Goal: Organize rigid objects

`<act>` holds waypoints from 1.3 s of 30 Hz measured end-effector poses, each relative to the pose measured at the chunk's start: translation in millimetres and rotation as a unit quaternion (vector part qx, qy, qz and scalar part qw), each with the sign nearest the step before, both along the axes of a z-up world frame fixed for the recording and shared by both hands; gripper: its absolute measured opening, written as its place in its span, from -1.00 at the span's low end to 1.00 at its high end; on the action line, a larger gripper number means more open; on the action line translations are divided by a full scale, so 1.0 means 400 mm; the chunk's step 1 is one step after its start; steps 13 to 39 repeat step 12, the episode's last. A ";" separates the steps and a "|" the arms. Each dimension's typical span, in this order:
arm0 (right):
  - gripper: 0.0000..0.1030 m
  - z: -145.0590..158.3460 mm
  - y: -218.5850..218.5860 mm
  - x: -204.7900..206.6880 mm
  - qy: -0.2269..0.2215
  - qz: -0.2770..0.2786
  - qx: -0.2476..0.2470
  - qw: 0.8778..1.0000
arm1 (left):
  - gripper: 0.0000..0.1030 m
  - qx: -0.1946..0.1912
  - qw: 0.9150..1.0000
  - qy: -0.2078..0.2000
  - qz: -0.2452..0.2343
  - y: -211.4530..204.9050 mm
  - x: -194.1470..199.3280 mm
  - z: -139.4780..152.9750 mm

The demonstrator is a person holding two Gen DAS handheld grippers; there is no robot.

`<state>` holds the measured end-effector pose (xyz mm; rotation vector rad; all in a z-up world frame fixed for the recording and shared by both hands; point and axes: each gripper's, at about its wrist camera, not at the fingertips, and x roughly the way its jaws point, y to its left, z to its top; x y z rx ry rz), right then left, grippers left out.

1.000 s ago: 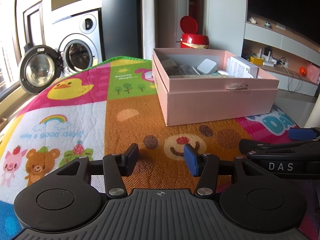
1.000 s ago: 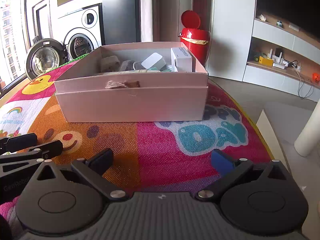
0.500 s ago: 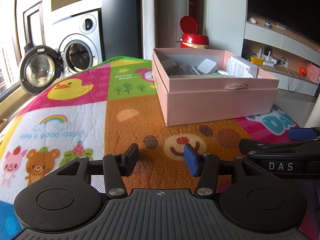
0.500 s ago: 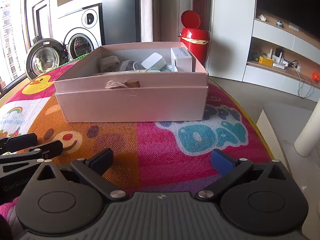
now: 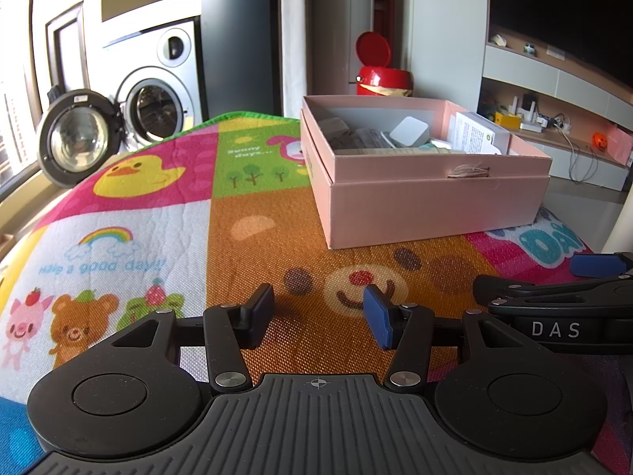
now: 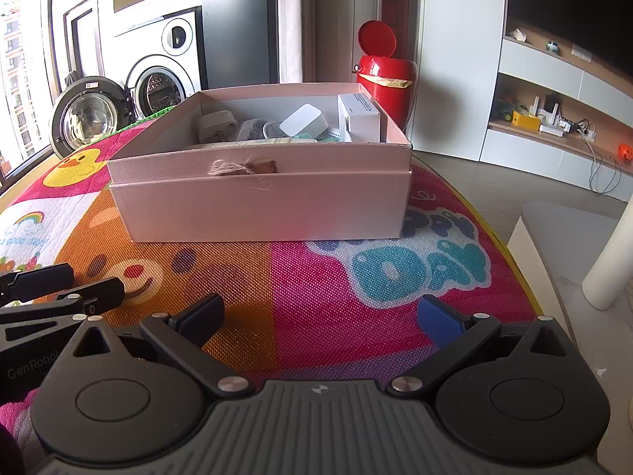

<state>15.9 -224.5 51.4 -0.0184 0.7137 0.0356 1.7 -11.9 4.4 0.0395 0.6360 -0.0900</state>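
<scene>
Claws (image 5: 318,315) unmoved, box (image 5: 427,206) unchanged.

Mat (image 5: 253,213) under both claws: woven cloth-like surface, coarse visible weave, matt, wrinkled to the left of the left gripper (image 5: 318,312). Ahead of both claws, pink box (image 6: 261,202): matt smooth cardboard, with a frayed twine tuft (image 6: 229,168) on its near wall. Both the left and right gripper (image 6: 320,314): matt black plastic bodies, ribbed grey base, 2 shiny metal pivot pins each.
</scene>
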 end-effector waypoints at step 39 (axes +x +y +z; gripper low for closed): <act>1.00 0.000 0.000 0.000 0.000 0.000 0.000 1.000 | 0.06 -0.004 1.000 0.000 -0.001 0.002 -0.001 0.000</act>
